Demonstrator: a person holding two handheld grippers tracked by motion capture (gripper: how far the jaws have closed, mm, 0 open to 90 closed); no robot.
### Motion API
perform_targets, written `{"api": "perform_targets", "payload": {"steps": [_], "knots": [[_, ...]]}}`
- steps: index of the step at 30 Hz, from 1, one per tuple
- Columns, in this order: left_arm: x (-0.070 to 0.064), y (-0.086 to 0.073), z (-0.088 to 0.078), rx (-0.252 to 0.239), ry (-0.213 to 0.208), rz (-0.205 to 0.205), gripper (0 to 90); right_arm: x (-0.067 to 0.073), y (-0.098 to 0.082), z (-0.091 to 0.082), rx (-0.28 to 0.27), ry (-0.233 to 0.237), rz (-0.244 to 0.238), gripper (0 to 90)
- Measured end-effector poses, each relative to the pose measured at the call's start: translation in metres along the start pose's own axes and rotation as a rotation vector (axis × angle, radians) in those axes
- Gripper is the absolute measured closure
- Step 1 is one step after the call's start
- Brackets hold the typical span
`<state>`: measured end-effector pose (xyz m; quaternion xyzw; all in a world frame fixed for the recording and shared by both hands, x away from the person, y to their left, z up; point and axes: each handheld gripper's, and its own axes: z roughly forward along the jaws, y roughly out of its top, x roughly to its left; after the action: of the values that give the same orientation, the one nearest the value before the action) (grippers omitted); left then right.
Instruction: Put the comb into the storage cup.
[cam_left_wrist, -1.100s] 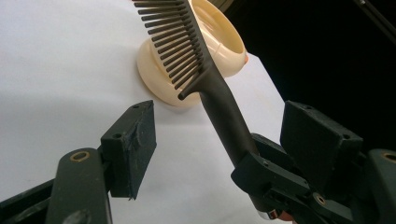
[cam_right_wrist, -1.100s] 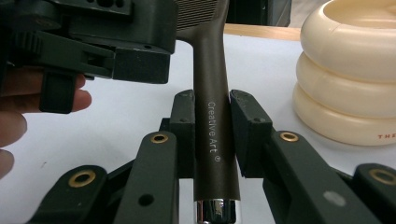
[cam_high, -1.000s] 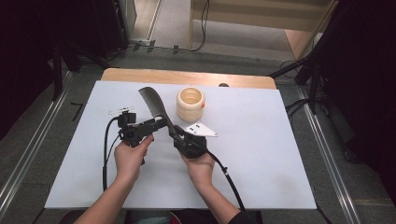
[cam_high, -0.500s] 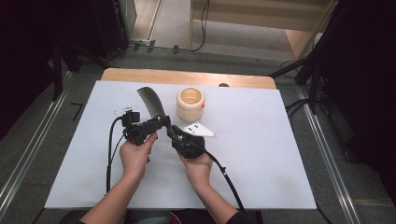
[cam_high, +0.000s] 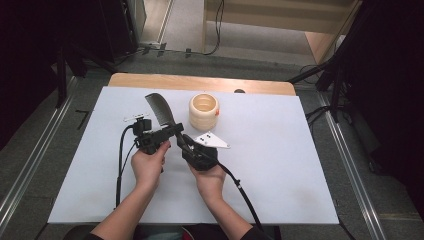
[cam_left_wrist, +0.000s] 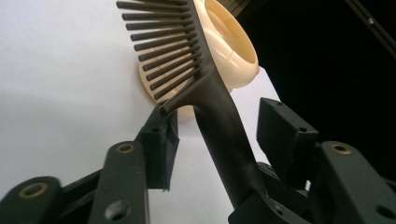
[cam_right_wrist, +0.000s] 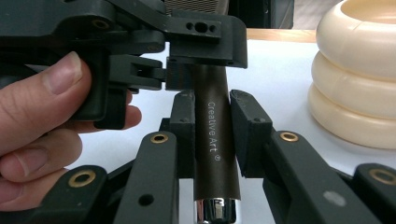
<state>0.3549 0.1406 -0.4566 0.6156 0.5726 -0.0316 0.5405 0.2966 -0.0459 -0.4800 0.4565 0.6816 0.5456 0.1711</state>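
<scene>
Here, from the high view, two grippers meet over the white table (cam_high: 300, 165): the right gripper (cam_high: 186, 143) clamps the handle of one dark comb (cam_high: 159, 109), whose teeth point to about eleven o'clock. One cream ring-stack cup (cam_high: 204, 111) stands at one o'clock of it.

In the left gripper view, the jaws have just been closing, with the comb (cam_left_wrist: 219, 121) between them, not yet pressed.

In the right gripper view, both pads grip the handle (cam_right_wrist: 215, 140), printed "Creative Art"; the left gripper (cam_right_wrist: 201, 42) crosses above.
</scene>
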Motion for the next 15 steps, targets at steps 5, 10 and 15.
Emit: {"api": "perform_targets", "payload": {"steps": [5, 10, 15], "knots": [[0.0029, 0.0002, 0.0004, 0.014, -0.026, -0.032, 60.4, -0.0001, -0.0007, 0.0010, 0.005, 0.005, -0.002, 70.2], [0.0072, 0.0004, -0.0004, 0.018, -0.059, -0.070, 65.5, -0.0009, -0.0006, 0.0010, 0.005, 0.009, -0.005, 70.2], [0.0074, 0.0007, -0.0012, 0.015, -0.073, -0.088, 67.2, -0.0006, -0.0007, 0.0008, 0.004, 0.011, -0.010, 70.1]]}}
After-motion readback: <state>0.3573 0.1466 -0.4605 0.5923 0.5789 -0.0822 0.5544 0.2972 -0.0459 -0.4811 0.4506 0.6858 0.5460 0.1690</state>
